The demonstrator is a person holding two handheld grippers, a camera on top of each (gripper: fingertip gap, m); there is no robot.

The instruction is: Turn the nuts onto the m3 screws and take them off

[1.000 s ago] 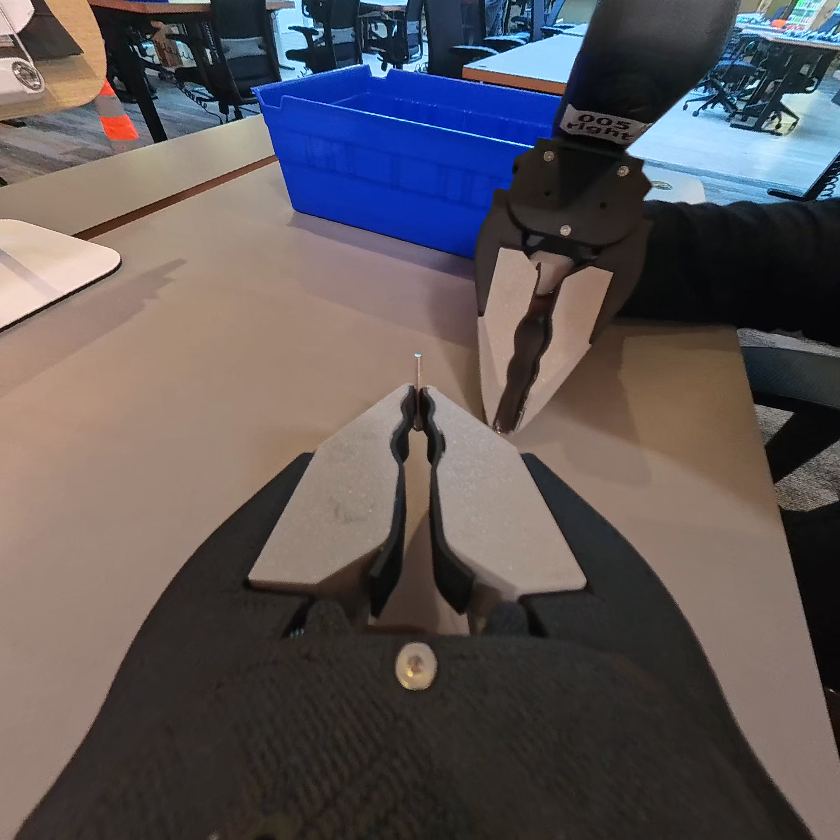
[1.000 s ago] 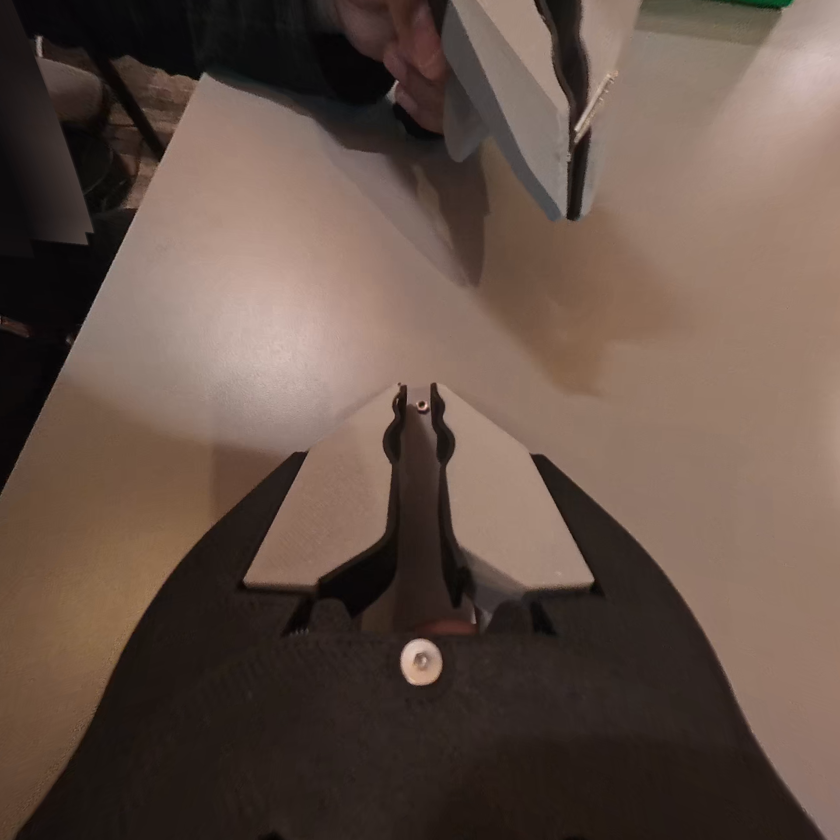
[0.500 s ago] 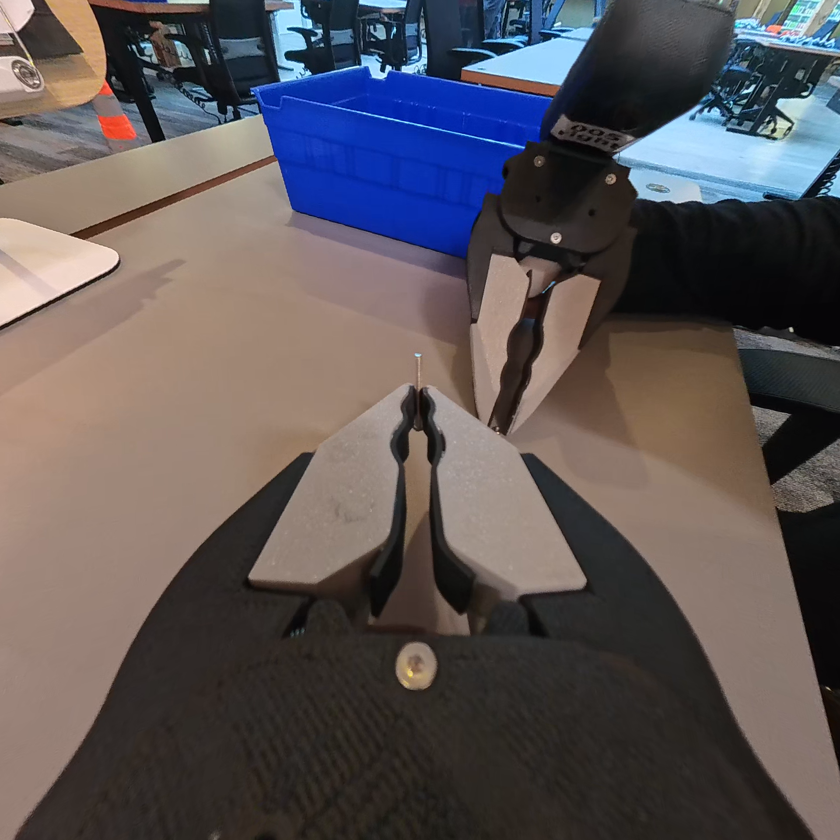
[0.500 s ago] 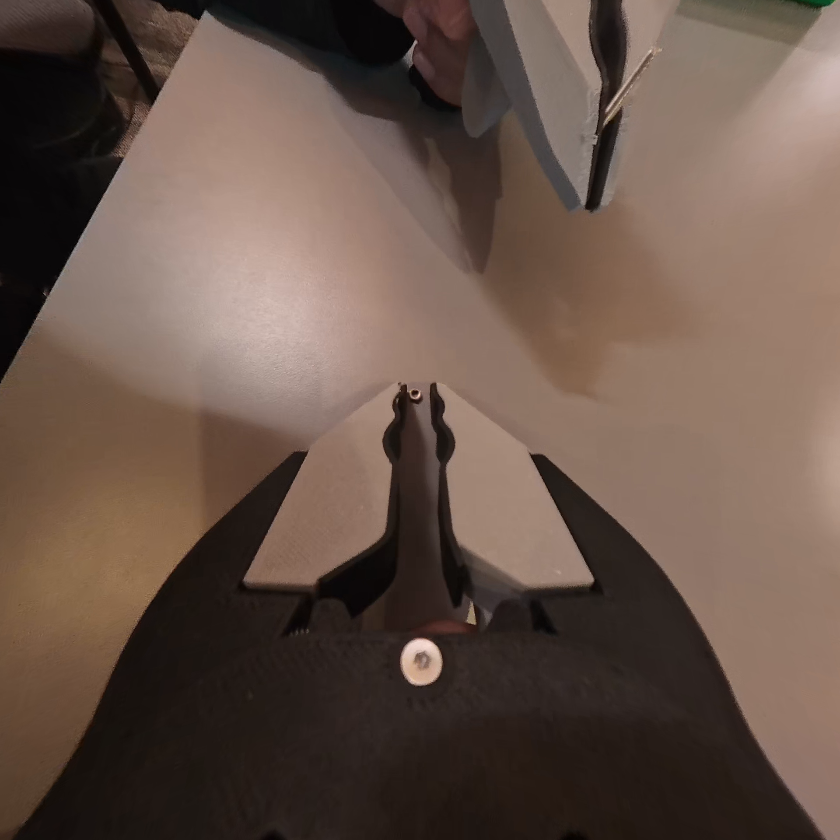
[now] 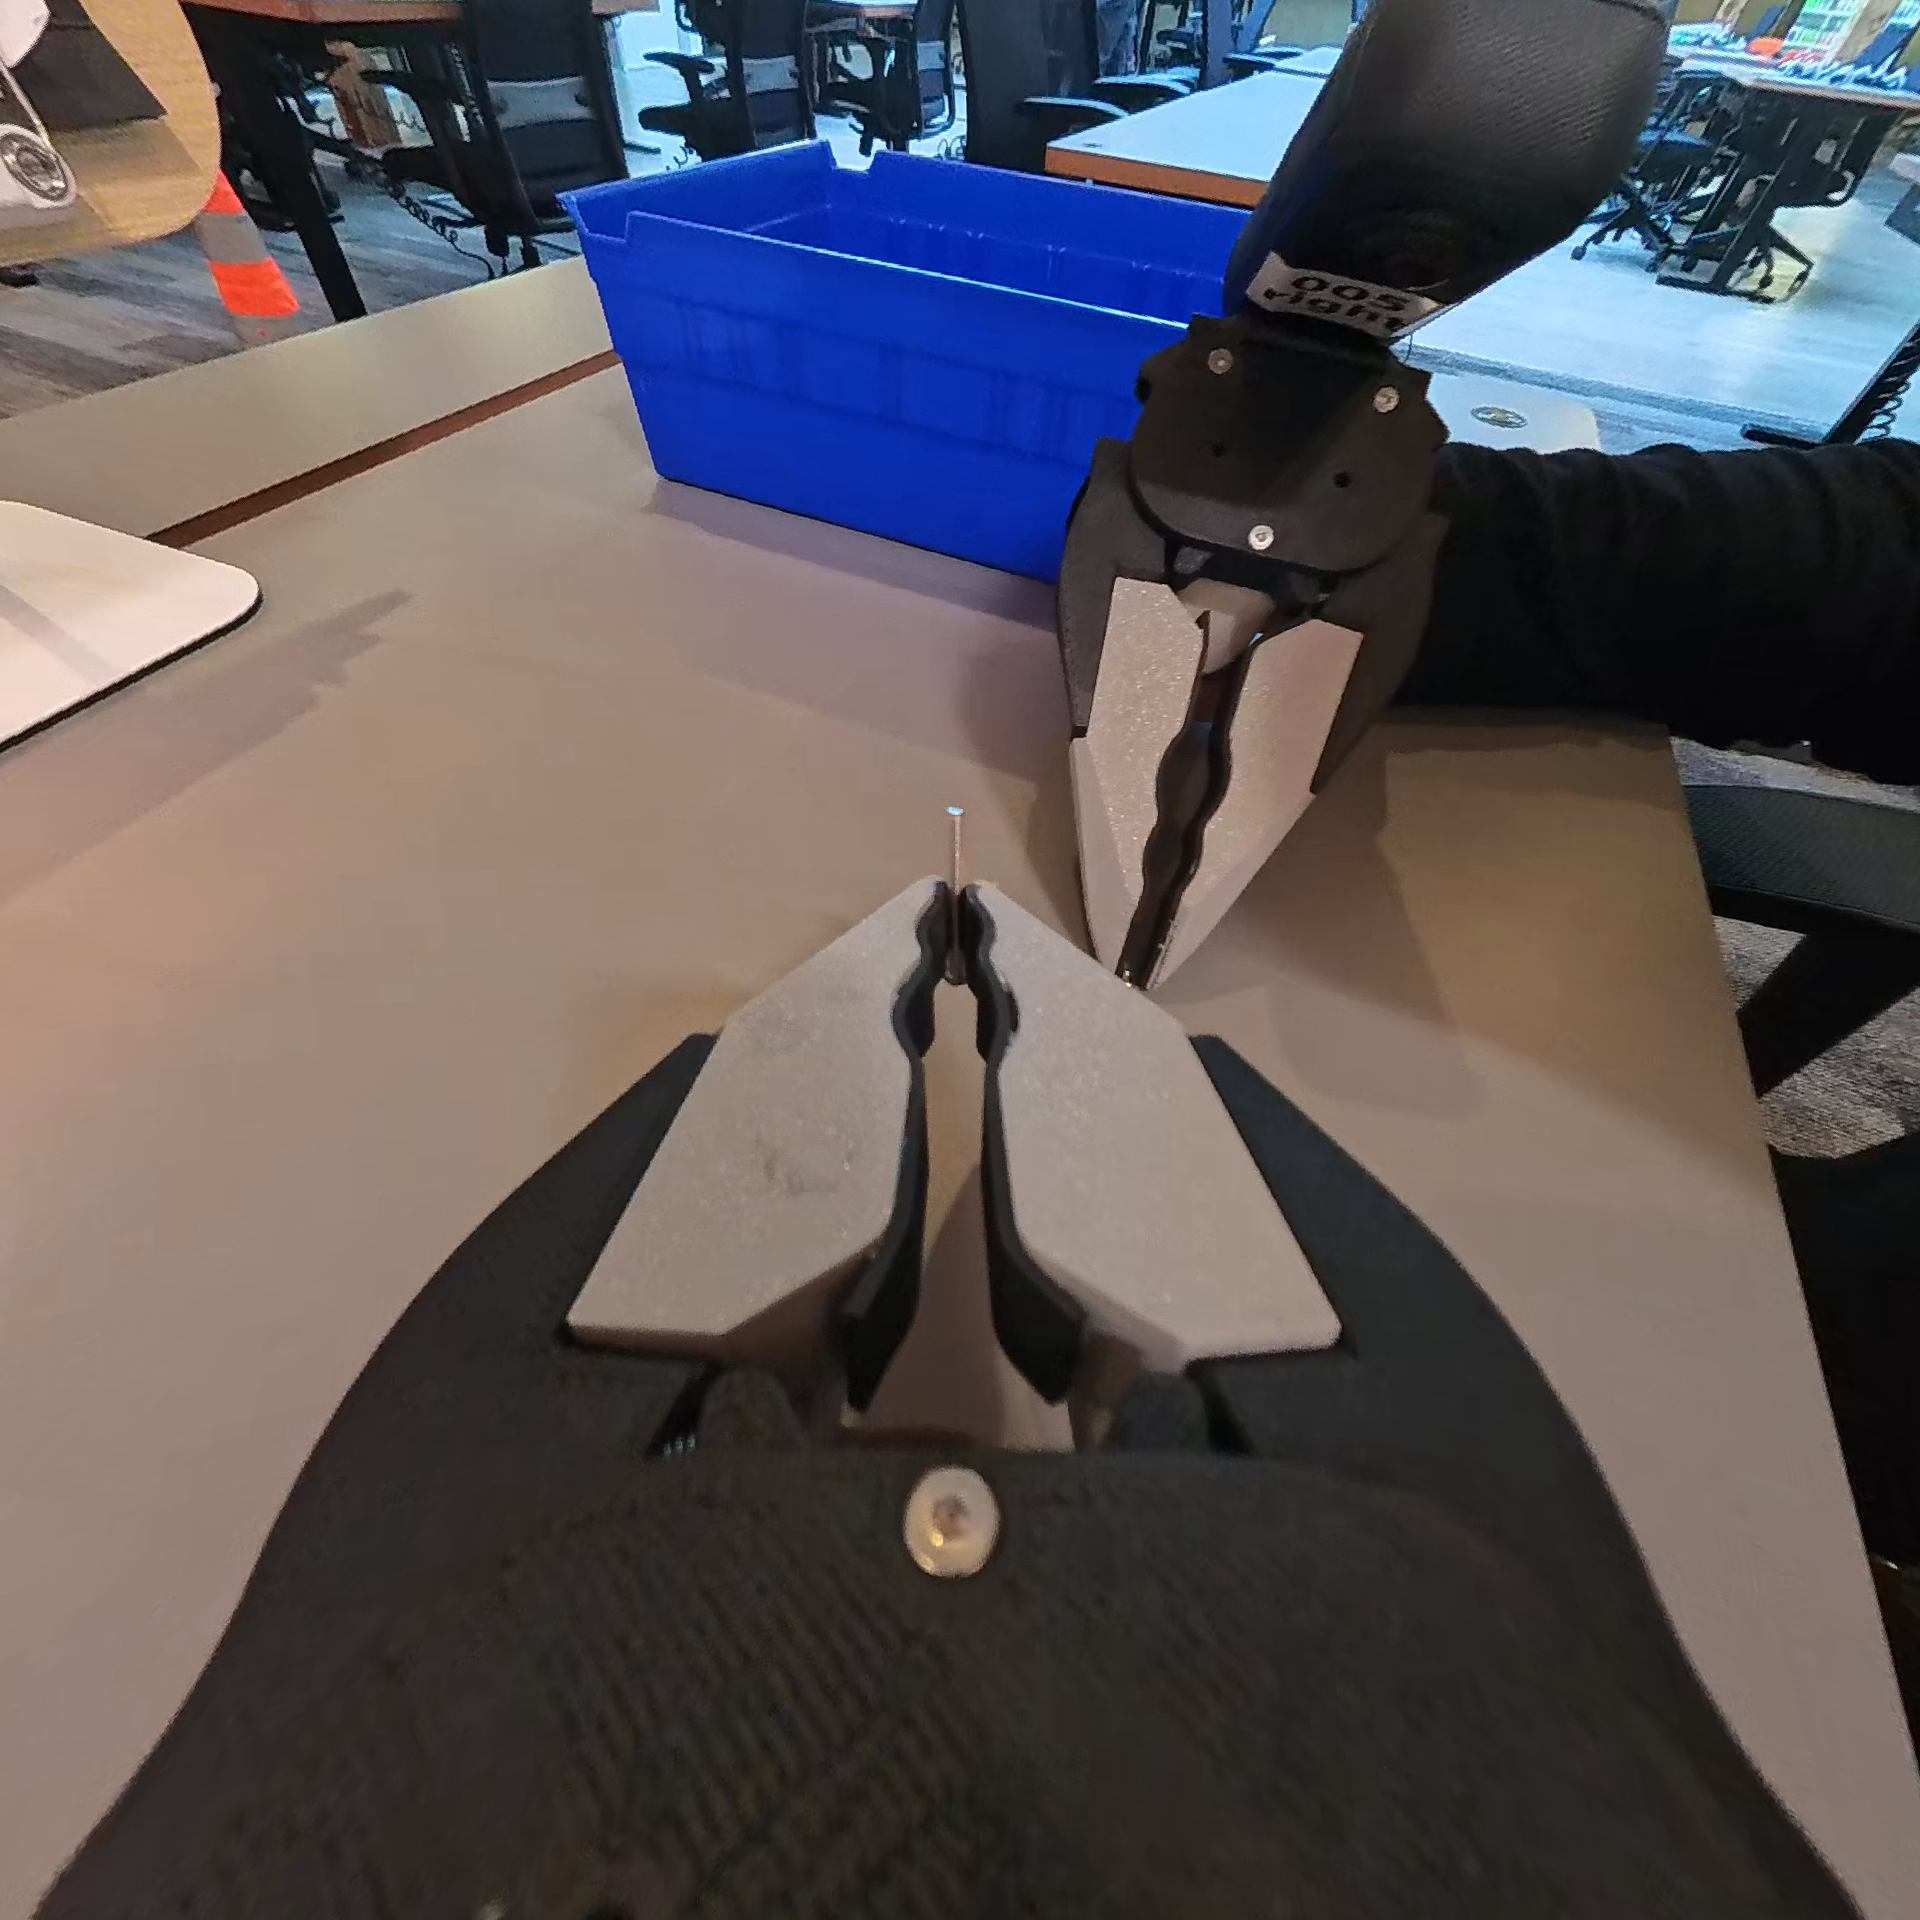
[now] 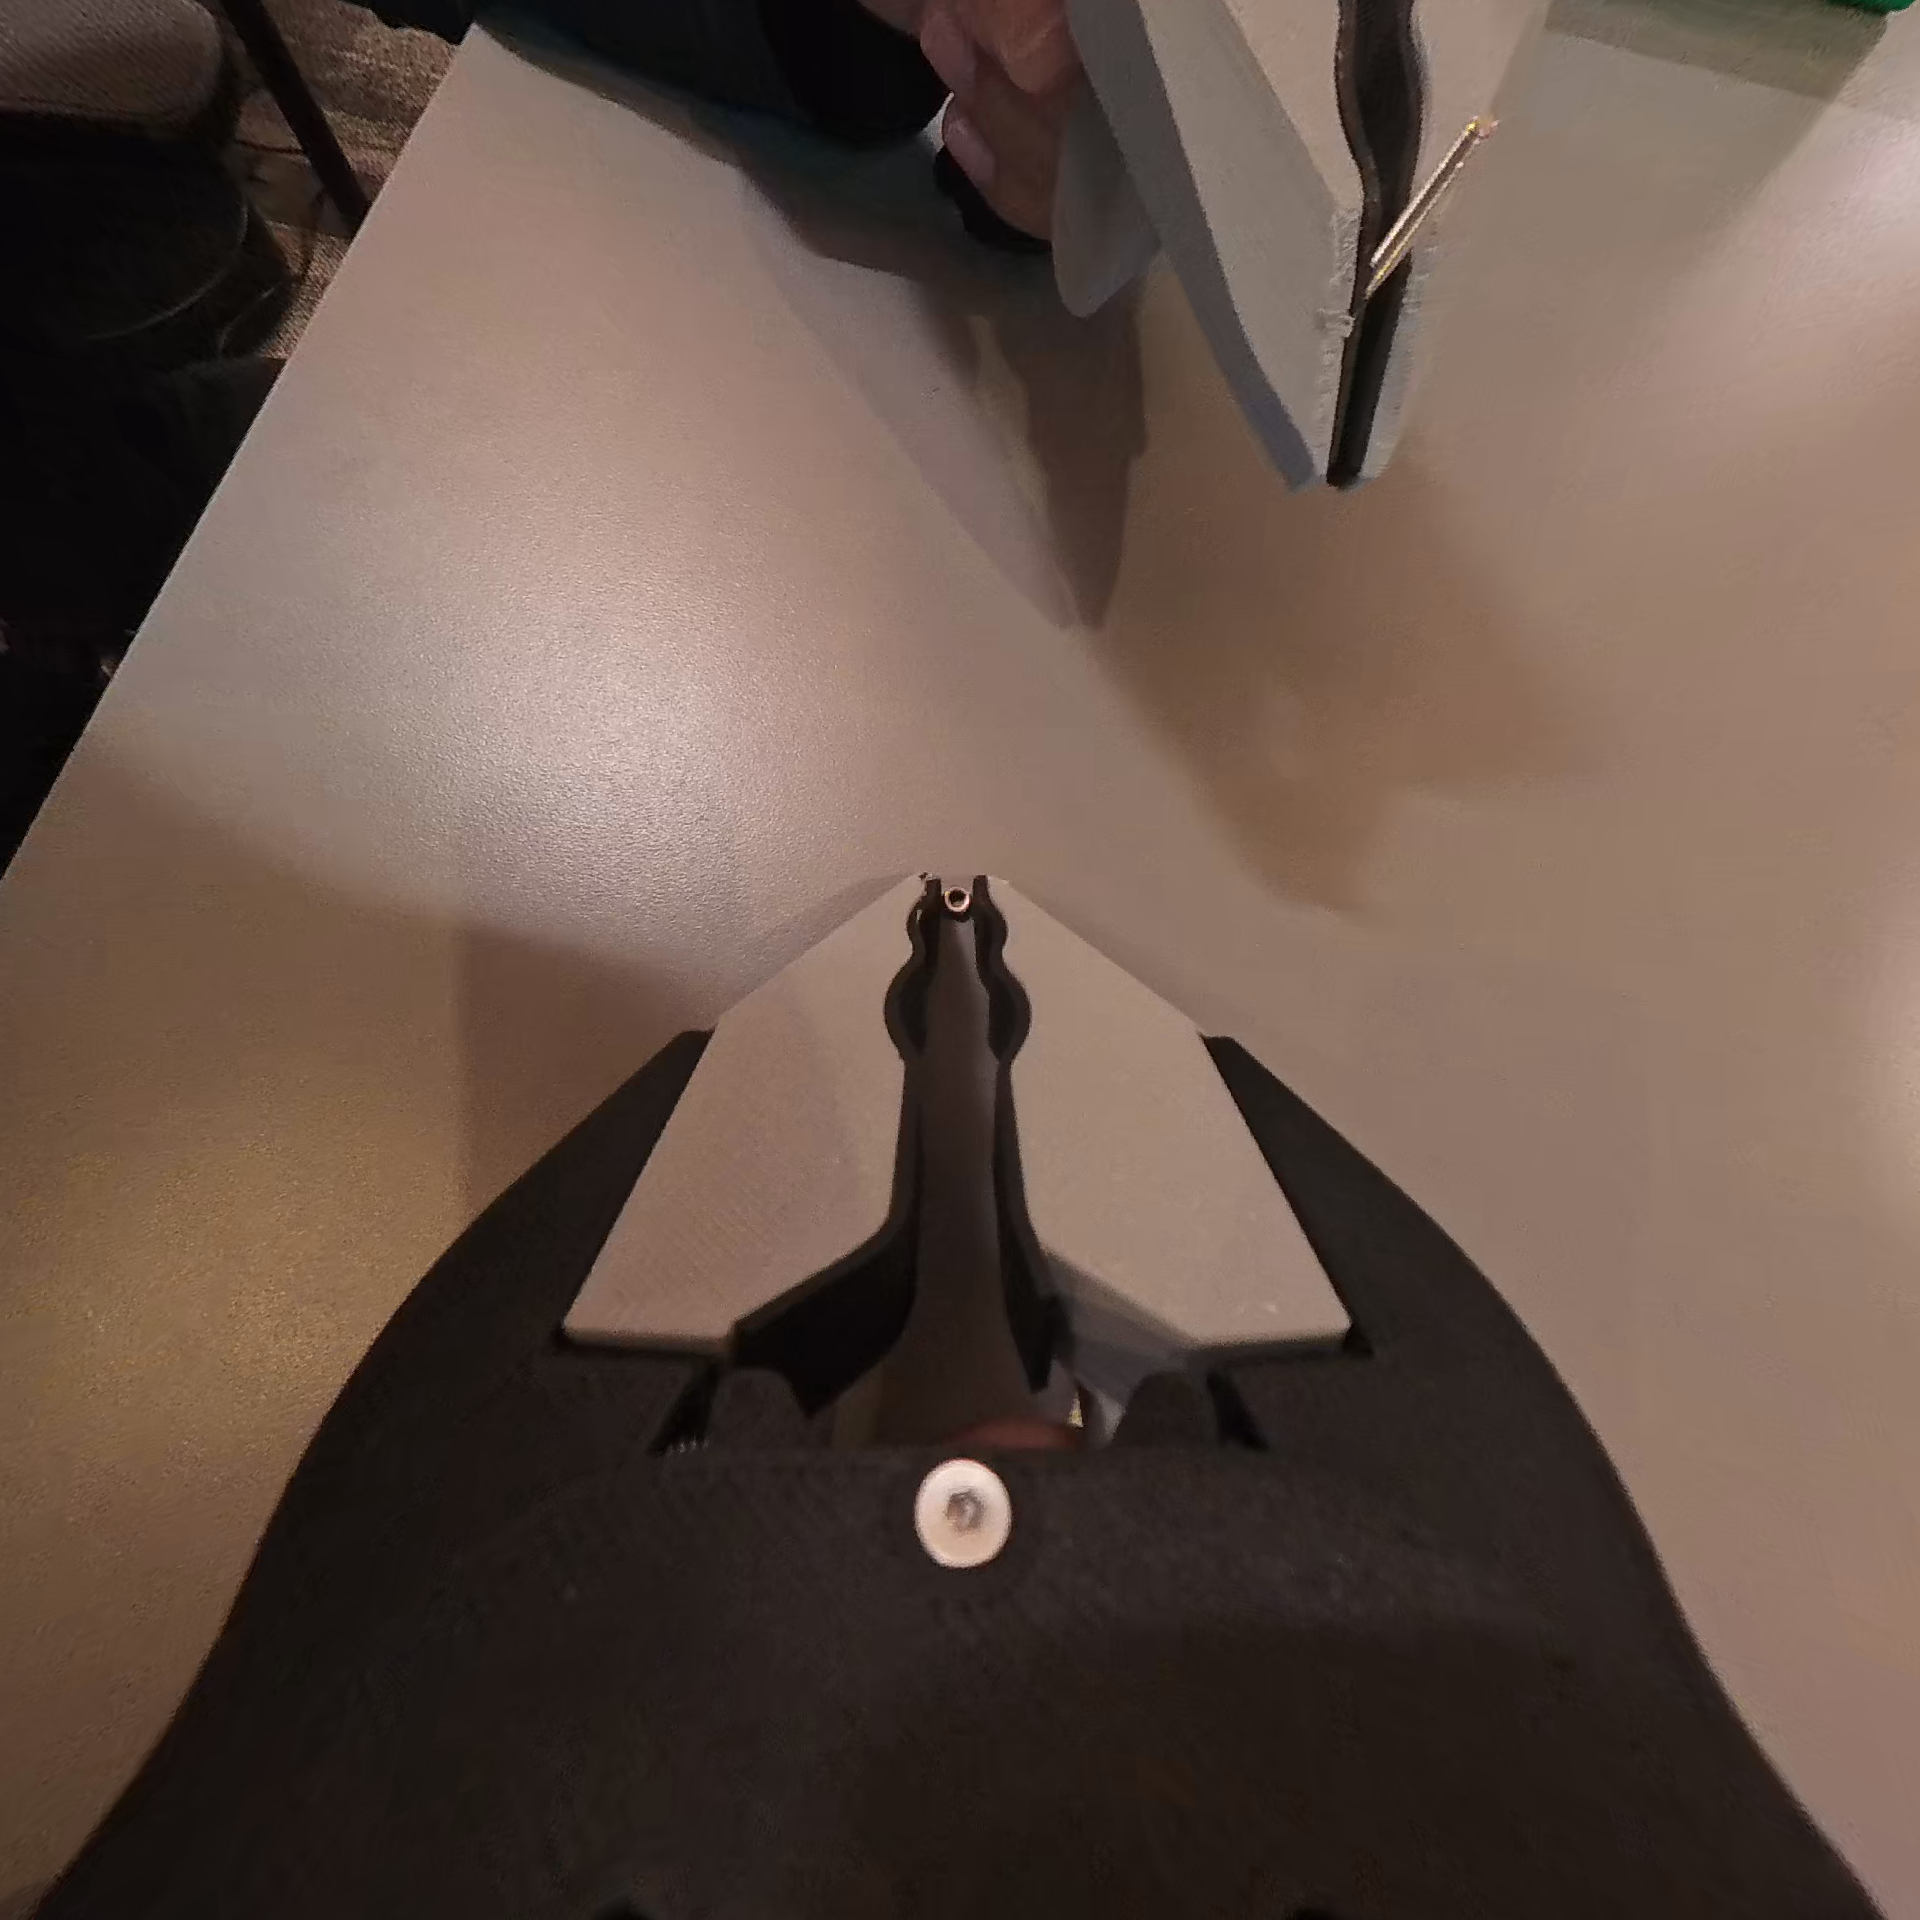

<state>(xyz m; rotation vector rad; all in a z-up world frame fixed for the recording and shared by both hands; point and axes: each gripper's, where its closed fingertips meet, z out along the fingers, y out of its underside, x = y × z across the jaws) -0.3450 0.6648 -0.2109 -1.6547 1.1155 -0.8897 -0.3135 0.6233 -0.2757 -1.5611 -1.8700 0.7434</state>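
Observation:
My left gripper [image 5: 956, 896] is shut on a thin silver M3 screw [image 5: 953, 847] that sticks up from its tips, head end up. The screw also shows in the right wrist view [image 6: 1429, 203], lying across the left gripper's fingers [image 6: 1226, 208]. My right gripper [image 6: 958, 891] is shut on a small silver nut [image 6: 957, 900] pinched at its very tips, just above the grey table [image 6: 623, 675]. In the left wrist view the right gripper [image 5: 1138, 971] points down at the table just right of my left fingertips; the nut is too small to make out there.
A blue plastic bin [image 5: 894, 353] stands on the table behind the grippers. A white flat pad [image 5: 94, 623] lies at the far left. A dark sleeve [image 5: 1662, 603] reaches in from the right, near the table's right edge [image 5: 1714, 935]. Office chairs and desks fill the background. One gripper's finger ends stand about 9 centimeters off the other's.
The right gripper has closed its jaws on the nut at its tips and lifted slightly. The left gripper with the screw has held still.

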